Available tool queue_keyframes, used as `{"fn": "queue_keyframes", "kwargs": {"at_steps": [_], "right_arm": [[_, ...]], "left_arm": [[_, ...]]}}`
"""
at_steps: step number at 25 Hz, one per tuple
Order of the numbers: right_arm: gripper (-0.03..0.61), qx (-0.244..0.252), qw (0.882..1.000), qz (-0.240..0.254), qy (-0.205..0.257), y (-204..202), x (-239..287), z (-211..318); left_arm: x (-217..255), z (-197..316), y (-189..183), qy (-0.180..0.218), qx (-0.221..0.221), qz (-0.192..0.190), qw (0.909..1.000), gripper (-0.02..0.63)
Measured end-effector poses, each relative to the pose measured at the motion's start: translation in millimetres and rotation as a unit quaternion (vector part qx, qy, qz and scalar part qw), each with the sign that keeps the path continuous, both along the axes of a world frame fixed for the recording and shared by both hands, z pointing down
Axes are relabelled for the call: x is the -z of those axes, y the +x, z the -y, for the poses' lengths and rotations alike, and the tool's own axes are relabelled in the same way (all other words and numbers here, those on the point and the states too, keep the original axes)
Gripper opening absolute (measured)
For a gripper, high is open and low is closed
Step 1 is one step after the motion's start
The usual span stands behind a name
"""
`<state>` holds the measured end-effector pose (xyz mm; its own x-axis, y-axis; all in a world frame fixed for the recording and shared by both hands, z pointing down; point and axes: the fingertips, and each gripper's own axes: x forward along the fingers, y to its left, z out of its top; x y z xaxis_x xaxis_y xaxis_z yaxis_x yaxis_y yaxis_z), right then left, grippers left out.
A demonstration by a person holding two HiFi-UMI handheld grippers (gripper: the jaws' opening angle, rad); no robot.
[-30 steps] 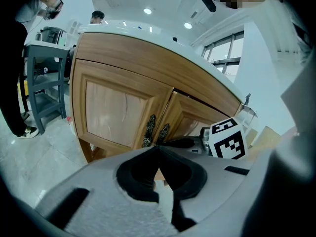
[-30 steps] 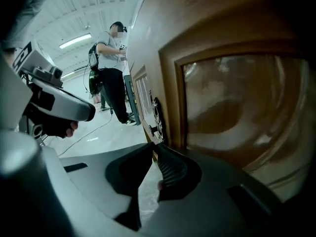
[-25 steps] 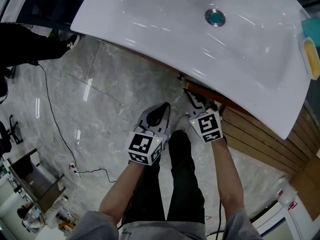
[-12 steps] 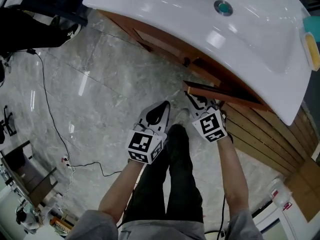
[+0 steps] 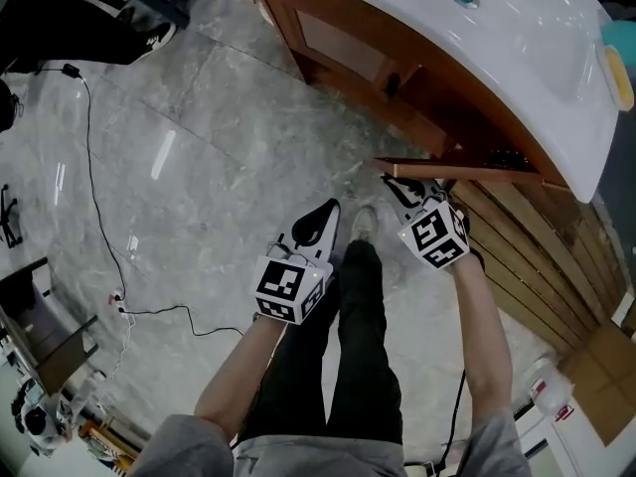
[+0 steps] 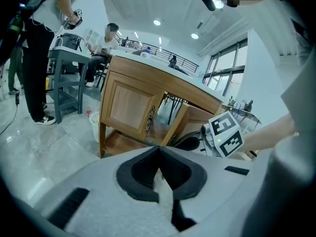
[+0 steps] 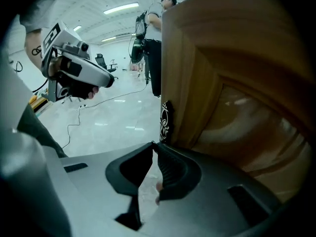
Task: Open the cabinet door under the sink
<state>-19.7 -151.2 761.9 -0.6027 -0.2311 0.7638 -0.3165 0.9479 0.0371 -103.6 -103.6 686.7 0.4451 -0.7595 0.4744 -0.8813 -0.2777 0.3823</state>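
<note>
Wooden door [image 5: 457, 171] under the sink [image 5: 517, 38] now stands well out from the cabinet [image 5: 343, 43]. A second ago it was barely cracked and half a second ago only partway, and the right gripper [image 5: 399, 187] has drawn back toward the person with it. In the head view the door shows edge-on, running away to the right of that gripper's tips, with dark cabinet space open behind it. My reading is that the opening is largely done, with perhaps a little more swing left before letting go.

The right gripper's jaws are together, the tips meeting with no gap that I can see. They sit right against the free edge of the door, at the lower end of the dark ornate handle [image 7: 167, 118], which rises just beyond and slightly right of the tips. Whether a sliver of the handle is nipped between them I cannot tell. The door panel fills everything to the tool's right.

The left gripper [image 5: 320, 217] hangs idle over the grey stone floor [image 5: 199, 167], to the left of the right one, apart from it and short of the cabinet. Its jaws are also closed tip to tip, on nothing. Ahead of it stands the cabinet's other door [image 6: 129, 107], shut, and further right the opened one
</note>
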Motion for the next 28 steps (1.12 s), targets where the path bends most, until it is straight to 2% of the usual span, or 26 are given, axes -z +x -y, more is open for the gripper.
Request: {"fn": "queue_keyframes", "kwargs": {"at_steps": [13,17,28], "right_arm": [[0.04,0.106,0.994,-0.023,-0.001,24.7,-1.9,-62.1],[0.044,0.138,0.99,-0.028,-0.012,43.4,-4.9,-88.3],[0.057,0.18,0.982,-0.042,-0.026,86.6,-5.5,-127.0]], "left_arm": [[-8.6,-49.7,35.0,-0.01,0.074,-0.003,0.9972,0.008],[-9.0,-64.3,56.3,-0.015,0.084,-0.001,0.9964,0.008],[-5.7,-87.9,98.6,-0.02,0.085,0.008,0.9961,0.008]]}}
